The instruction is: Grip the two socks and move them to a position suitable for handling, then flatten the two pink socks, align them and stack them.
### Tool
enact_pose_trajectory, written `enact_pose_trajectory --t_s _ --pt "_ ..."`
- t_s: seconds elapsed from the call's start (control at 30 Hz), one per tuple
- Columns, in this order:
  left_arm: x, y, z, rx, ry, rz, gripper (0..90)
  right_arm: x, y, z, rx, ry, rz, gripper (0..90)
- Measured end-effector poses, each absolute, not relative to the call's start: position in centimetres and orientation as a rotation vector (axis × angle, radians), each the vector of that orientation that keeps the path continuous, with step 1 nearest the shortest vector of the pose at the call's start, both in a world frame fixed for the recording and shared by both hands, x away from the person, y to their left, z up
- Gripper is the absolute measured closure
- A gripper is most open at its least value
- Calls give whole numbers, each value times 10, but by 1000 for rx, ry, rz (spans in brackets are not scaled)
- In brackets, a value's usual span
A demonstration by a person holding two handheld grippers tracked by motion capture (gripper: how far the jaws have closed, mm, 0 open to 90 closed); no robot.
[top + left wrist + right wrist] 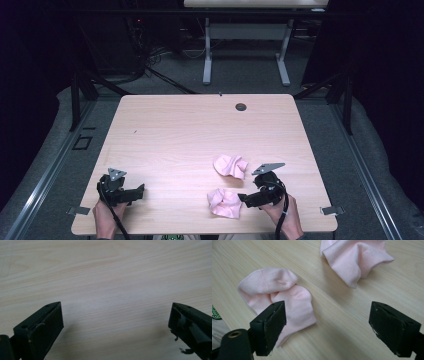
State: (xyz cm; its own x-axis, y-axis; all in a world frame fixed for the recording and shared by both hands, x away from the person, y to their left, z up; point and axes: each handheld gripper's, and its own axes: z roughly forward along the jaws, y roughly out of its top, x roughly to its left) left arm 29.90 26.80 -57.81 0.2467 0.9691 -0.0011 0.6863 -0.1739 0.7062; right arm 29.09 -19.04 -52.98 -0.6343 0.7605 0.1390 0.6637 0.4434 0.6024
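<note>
Jaws of right gripper (328,327) wide apart; crumpled soft pink sock (279,298) beside.

A lab or test room rather than a home: a bare pale wooden table (200,135) stands on grey carpet, with tangled cables (145,60) at eleven o'clock, a white-legged desk (245,30) at twelve, and dark curtains (385,75) closing both sides.

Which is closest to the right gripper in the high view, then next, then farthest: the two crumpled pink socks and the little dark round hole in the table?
From the right gripper:
1. Crumpled pink sock near the table's front edge, just left of it.
2. Second crumpled pink sock, a bit farther back.
3. Small dark round hole, near the far edge.
</note>
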Motion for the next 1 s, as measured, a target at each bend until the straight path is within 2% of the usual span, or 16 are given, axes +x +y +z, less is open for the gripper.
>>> enact_pose_trajectory --t_s 0.3,0.67,1.0 --pt "291 212 -546 1975 1318 485 3 283 -183 -536 1278 2564 921 198" --pt "286 151 -527 2088 1130 437 37 271 -177 -540 1244 2554 932 300" --pt "287 105 -517 2124 999 223 234 253 -159 -545 1115 2601 858 396"
